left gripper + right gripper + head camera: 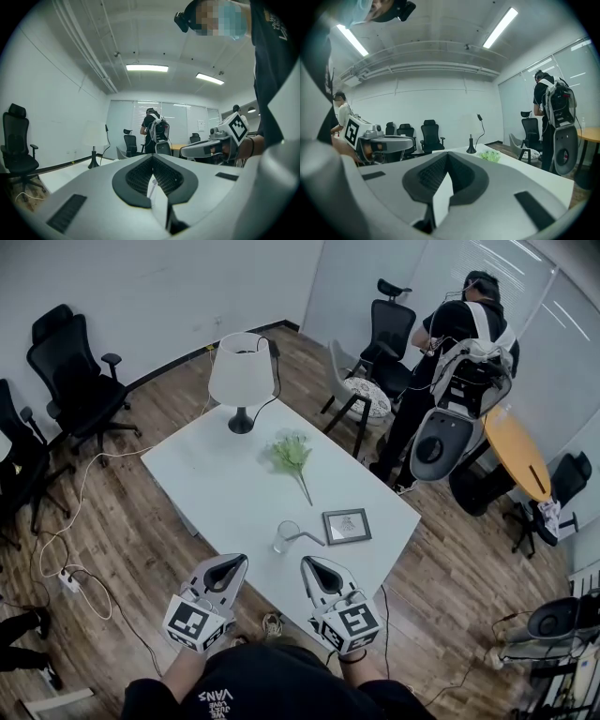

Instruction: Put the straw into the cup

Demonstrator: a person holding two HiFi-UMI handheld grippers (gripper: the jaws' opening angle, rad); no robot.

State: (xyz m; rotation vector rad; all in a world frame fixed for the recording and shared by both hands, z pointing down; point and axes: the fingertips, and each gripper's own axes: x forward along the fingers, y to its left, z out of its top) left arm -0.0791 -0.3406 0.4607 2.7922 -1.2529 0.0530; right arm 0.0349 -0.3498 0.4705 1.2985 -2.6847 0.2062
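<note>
A clear glass cup (285,536) stands on the white table (216,474) near its front edge. Just right of the cup a pale bent straw (310,538) lies flat on the tabletop, outside the cup. My left gripper (233,562) hovers at the table's near edge, left of and below the cup, with its jaws together and nothing between them. My right gripper (310,564) is level with it, right of the cup, also shut and empty. In the left gripper view the jaws (152,157) meet at their tips; the right gripper view shows its jaws (447,155) closed likewise.
A white lamp (240,371) stands at the table's far end, a green flower sprig (293,456) mid-table, and a small picture frame (346,525) right of the straw. A person with a backpack (461,343) stands beyond the table. Office chairs (75,371) and floor cables (70,549) surround it.
</note>
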